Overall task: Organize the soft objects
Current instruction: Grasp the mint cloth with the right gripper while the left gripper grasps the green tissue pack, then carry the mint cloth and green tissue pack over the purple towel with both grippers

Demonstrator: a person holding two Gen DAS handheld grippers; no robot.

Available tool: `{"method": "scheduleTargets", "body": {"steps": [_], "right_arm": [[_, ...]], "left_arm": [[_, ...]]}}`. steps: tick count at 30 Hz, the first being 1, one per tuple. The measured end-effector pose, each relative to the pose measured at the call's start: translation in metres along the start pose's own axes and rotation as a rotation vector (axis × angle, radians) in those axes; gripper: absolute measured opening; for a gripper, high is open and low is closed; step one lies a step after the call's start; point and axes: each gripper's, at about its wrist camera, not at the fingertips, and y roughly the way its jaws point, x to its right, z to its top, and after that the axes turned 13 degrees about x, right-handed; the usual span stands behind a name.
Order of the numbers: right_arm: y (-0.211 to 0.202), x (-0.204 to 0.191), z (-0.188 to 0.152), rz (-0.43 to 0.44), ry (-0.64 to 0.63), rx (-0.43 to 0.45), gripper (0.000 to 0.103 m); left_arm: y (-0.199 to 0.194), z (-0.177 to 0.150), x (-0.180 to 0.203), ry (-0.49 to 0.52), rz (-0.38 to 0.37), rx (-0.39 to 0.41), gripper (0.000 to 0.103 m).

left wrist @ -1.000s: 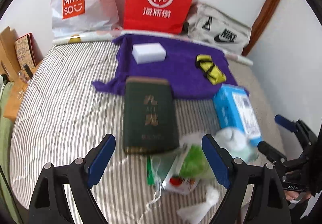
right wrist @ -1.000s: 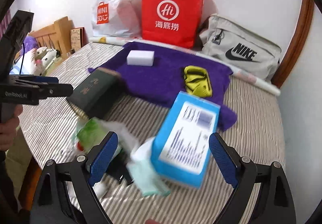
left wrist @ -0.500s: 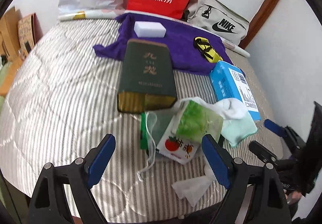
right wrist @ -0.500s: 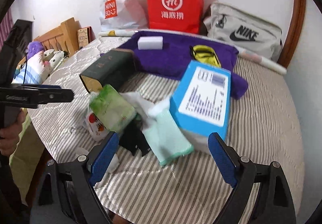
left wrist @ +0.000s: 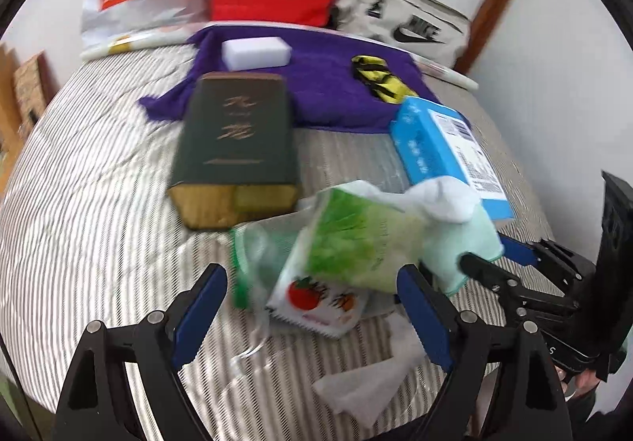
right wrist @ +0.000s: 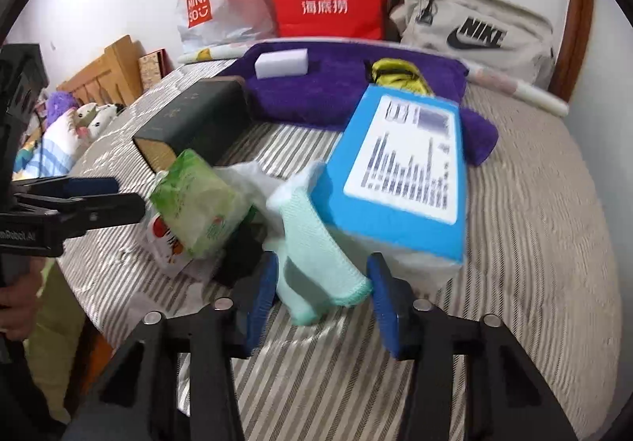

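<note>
— Two grippers were out over the bed (right wrist: 534, 243). How did you have them?

— Your right gripper (right wrist: 316, 294) had just been closing, fingers narrowed either side of the mint-green cloth (right wrist: 312, 243), whose hem lay between them; I couldn't tell whether the pads pressed it yet. Your left gripper (left wrist: 312, 306) stood wide over the green packet (left wrist: 356, 239), holding nothing.

— Why the cloth?

— Likely because it lay loose on top, half under the blue box (right wrist: 399, 172).

— And the count?

— One purple towel (right wrist: 348, 92), one white sponge (right wrist: 281, 63), one dark book (left wrist: 237, 136).
</note>
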Motion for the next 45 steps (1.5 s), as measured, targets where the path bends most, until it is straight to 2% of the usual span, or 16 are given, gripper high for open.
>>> {"method": "scheduleTargets", "body": {"steps": [3, 7, 9, 10, 11, 16, 21, 25, 26, 29, 35, 38, 45], "right_arm": [[0.006, 0.007, -0.004, 0.008, 0.039, 0.003, 0.047], [0.010, 0.010, -0.004, 0.055, 0.086, 0.012, 0.054], [0.011, 0.009, -0.006, 0.088, 0.085, 0.017, 0.035], [0.013, 0.009, -0.007, 0.104, 0.083, 0.013, 0.016], [0.014, 0.009, -0.008, 0.105, 0.087, 0.008, 0.013], [-0.008, 0.011, -0.007, 0.109, 0.080, 0.071, 0.012], [-0.040, 0.006, -0.007, 0.121, 0.051, 0.118, 0.011], [-0.058, 0.009, -0.011, 0.104, 0.033, 0.135, 0.011], [-0.062, 0.011, -0.012, 0.101, 0.031, 0.134, 0.011], [-0.076, 0.022, -0.015, 0.083, 0.039, 0.141, 0.011], [-0.099, 0.033, -0.022, 0.096, 0.054, 0.158, 0.011], [-0.099, 0.031, -0.026, 0.090, 0.059, 0.129, 0.011], [-0.098, 0.025, -0.032, 0.092, 0.073, 0.109, 0.011]], "left_arm": [[0.004, 0.001, 0.013, 0.068, 0.006, 0.015, 0.088], [0.006, 0.003, 0.019, 0.096, 0.001, 0.013, 0.088], [0.007, 0.004, 0.019, 0.093, -0.007, 0.011, 0.088], [0.008, 0.004, 0.020, 0.091, -0.010, 0.009, 0.088], [0.009, 0.004, 0.021, 0.092, -0.014, 0.005, 0.088], [0.022, 0.006, 0.029, 0.133, -0.021, -0.016, 0.088], [0.050, -0.001, 0.038, 0.175, 0.029, -0.076, 0.088], [0.059, -0.008, 0.033, 0.162, 0.034, -0.094, 0.087], [0.057, -0.007, 0.030, 0.145, 0.030, -0.083, 0.086], [0.049, -0.004, 0.018, 0.067, -0.002, -0.066, 0.075], [0.032, -0.003, 0.007, 0.003, -0.063, -0.037, 0.073], [0.020, -0.003, 0.004, -0.027, -0.087, -0.017, 0.073], [-0.013, -0.002, -0.002, -0.064, -0.103, 0.051, 0.073]]}}
